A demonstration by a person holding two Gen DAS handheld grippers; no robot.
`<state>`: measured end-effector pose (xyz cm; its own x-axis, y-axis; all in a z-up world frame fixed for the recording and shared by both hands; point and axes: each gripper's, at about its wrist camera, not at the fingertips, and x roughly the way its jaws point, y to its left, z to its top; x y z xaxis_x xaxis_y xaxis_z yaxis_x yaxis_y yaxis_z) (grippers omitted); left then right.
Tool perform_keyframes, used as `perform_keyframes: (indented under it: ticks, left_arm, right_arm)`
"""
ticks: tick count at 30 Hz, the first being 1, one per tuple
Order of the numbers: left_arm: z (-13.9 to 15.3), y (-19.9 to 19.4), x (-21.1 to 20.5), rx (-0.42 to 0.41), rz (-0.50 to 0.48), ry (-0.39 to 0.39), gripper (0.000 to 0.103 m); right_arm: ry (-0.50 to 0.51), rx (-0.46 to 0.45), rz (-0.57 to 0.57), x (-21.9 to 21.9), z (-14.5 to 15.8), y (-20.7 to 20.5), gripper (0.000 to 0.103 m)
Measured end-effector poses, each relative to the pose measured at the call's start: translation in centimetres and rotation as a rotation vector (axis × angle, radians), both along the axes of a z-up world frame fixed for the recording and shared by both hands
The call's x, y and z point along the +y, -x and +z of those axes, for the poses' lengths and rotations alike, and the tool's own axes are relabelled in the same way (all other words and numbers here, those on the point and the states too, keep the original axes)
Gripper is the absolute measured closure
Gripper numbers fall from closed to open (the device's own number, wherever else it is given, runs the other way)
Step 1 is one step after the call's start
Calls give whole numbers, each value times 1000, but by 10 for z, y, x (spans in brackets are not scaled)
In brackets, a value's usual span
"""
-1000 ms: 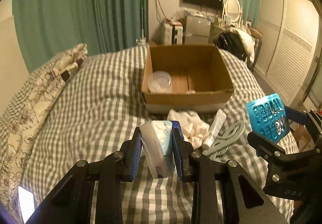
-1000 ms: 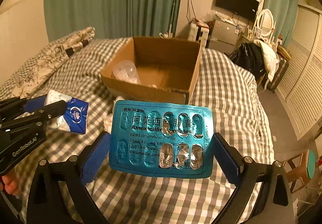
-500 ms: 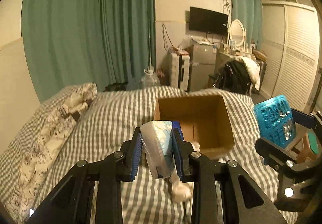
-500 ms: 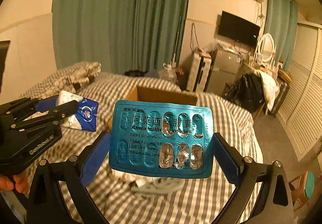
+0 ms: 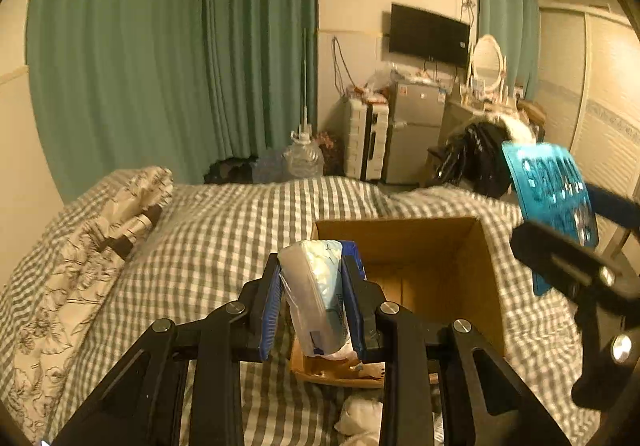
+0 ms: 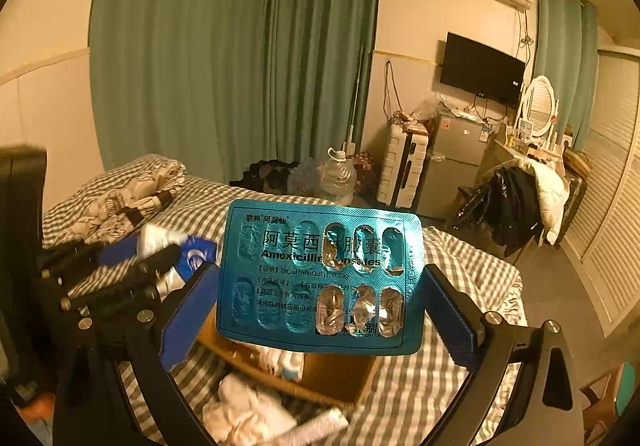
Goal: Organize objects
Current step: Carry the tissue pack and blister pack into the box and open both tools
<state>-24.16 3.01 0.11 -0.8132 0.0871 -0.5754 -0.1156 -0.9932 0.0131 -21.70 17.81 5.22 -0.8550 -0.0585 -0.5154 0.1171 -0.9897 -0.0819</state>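
The left tongs [image 5: 312, 308] squeeze a soft, light tissue pack [image 5: 316, 302] mid-body, while the right tongs [image 6: 320, 310] pinch a thin, flexible amoxicillin blister sheet [image 6: 320, 278] by its side edges, likely slip-prone.

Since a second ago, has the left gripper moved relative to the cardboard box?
Yes. The left gripper, holding the tissue pack, rose and shifted right, now over the cardboard box instead of before it.
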Motion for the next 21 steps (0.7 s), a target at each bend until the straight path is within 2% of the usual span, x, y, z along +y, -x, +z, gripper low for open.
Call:
perform_keyframes:
  ticks: [7,12,13,14,15,17,19,21]
  left_arm:
    - [-45,34,17,-57,-57,4,74]
    - [-65,45,22,-83,-80,4,70]
    - [-67,45,23,-87,-84,5,64]
    - [-66,45,24,-90,-90,5,51]
    - [-65,43,24,-85,-94,7,44]
    - [-61,36,24,-66,-81,14,14]
    - [-53,26,22,-31,-65,15,9]
    - [-44,15,18,-25,-63,13,9]
  right_arm:
    - [43,-86,0,9,-48,59,4]
    - [107,-95,-5,26,-71,70,4]
    - [134,-84,-4,30,-73,71,4]
    - [157,-74,-2,33,-73,71,3]
    - [168,-69,-1,37,-72,70,2]
    - [168,-49,-19,43,-68,66,0]
    - [161,-28,-28,45,-61,58,0]
    - [156,-16,-30,45,-51,48,0]
